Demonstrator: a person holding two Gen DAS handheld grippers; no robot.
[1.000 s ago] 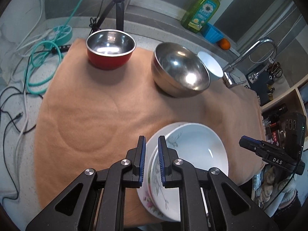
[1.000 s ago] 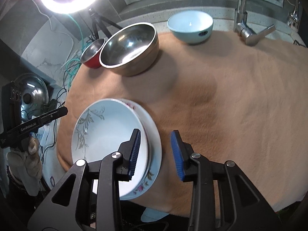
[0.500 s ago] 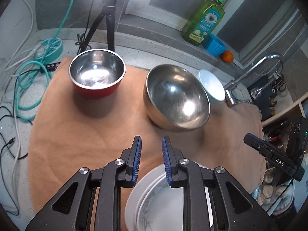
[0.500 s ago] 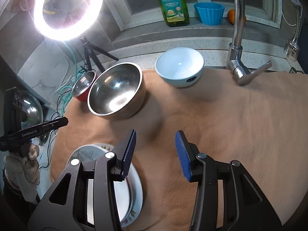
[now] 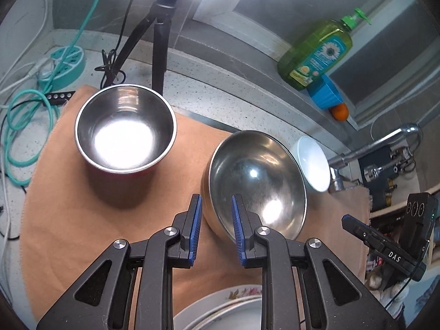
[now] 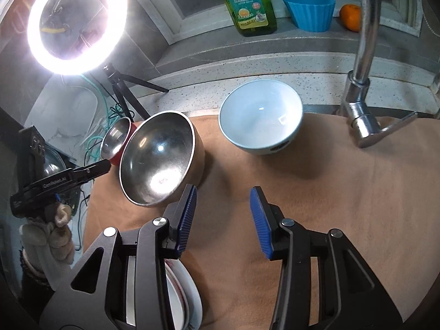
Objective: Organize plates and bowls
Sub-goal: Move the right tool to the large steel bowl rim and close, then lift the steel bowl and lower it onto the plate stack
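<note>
Left gripper (image 5: 216,229): jaws parted a little, nothing between them; the near-left rim of the big steel bowl (image 5: 257,184) sits right at the gap, blue pads either side of its line; can't tell if a pad touches the wall. Right gripper (image 6: 224,222): jaws spread wide, empty, over bare tan cloth (image 6: 330,192).

Landmark = big steel bowl, which stands on the cloth. Left gripper is clearly the nearer one, just on the camera side of its rim; right gripper sits to that bowl's right, level with its near edge, apart from it. Bowl is round, so no long axis; what matters is the rim running roughly across the left gap, mouth facing up and tipped toward the lens.

Red-sided steel bowl (image 5: 125,129): left of the landmark and farther back, well apart. Pale blue bowl (image 6: 260,117): right of it and behind, near the faucet (image 6: 363,88). Stacked plates (image 5: 220,312): nearer than the landmark, under both grippers.

My read: rim pinch by the left comes next; the smooth steel wall may slip.
</note>
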